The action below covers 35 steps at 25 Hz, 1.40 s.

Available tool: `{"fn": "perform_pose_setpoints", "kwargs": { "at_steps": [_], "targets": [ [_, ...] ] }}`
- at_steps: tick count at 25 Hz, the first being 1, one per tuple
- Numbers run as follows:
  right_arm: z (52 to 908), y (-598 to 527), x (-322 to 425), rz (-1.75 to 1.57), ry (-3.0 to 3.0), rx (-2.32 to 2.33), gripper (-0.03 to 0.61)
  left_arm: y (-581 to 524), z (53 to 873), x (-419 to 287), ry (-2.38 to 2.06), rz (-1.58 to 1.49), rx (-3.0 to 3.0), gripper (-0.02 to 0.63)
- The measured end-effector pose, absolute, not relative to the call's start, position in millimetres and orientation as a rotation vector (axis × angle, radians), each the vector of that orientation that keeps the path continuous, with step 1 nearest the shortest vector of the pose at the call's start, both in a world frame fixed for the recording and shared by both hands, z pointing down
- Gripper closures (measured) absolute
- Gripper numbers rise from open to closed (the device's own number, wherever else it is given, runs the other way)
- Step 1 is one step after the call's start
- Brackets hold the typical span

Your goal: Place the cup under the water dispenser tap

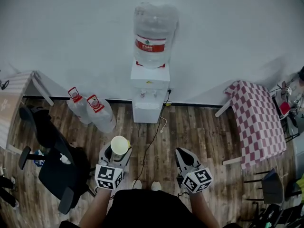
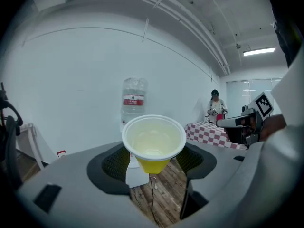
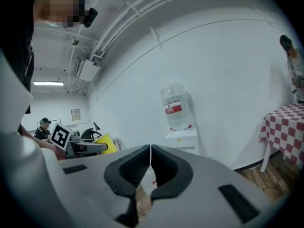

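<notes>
A yellow paper cup with a white inside stands upright between the pads of my left gripper, which is shut on it. In the head view the cup sits at the left gripper, low and left of centre, well short of the dispenser. The white water dispenser stands against the far wall with a big clear bottle on top; its taps are on the front. My right gripper is shut with nothing in it, its jaws touching. The dispenser shows ahead in the right gripper view.
Two spare water bottles lie on the wooden floor left of the dispenser. A black office chair stands at the left. A red-checked table is at the right. A cable runs over the floor from the dispenser.
</notes>
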State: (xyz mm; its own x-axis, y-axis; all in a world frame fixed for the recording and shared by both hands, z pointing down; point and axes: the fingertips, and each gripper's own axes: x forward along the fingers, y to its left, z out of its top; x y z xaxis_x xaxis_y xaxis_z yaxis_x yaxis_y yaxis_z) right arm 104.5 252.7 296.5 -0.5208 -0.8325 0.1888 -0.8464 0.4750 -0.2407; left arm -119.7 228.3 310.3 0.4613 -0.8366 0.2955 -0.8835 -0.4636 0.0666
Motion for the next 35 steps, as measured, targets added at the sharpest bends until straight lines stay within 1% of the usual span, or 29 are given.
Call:
{"fn": "perform_pose_setpoints", "kwargs": {
  "at_steps": [21,35],
  "targets": [
    [309.7,267.5,69.9,0.496,-2.576,1.605,0.555,218.1,337.7,-172.2,-1.448,0.355,2.492,0.304],
    [327.7,236.7,64.7,0.563,-2.588,1.532,0.555,200.2,355.3,-174.5,-1.465,0.398,2.434,0.304]
  ]
}}
